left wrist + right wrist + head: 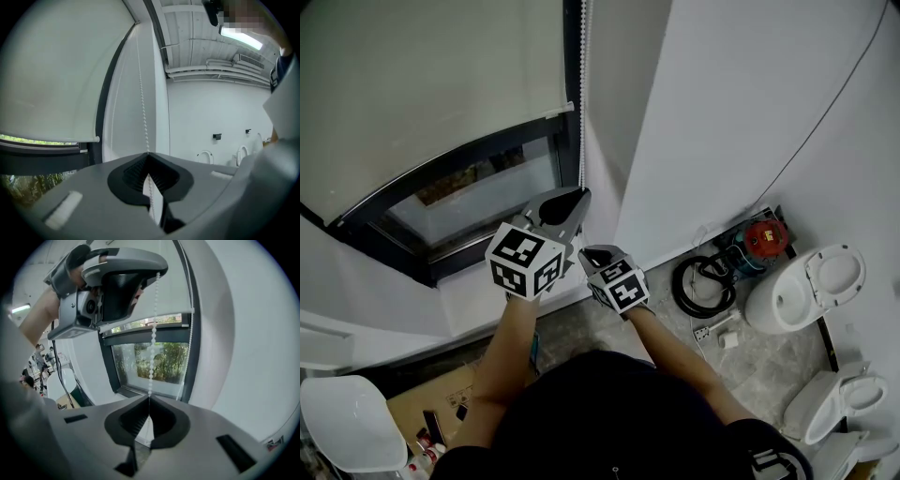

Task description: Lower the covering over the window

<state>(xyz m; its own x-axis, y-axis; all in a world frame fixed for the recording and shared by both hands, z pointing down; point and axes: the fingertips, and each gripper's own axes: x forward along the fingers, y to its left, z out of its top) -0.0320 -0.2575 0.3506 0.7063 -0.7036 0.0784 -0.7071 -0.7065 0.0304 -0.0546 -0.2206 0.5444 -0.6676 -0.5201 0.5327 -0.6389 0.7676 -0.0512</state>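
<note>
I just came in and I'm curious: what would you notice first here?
The left claw and, below it, the right claw both pinch one white bead chain beside the window. The pale roller blind covers most of the window, leaving a strip of glass bare. White toilets sit on the floor at the right.

The person wears a black short-sleeved top [609, 412]. The left gripper [148, 154] and right gripper [149, 398] are smooth grey shells, each carrying a white cube [525, 261] of black square markers. Ahead of that cube the fingers [105, 165] are lined with black ribbed pads [134, 175].
</note>
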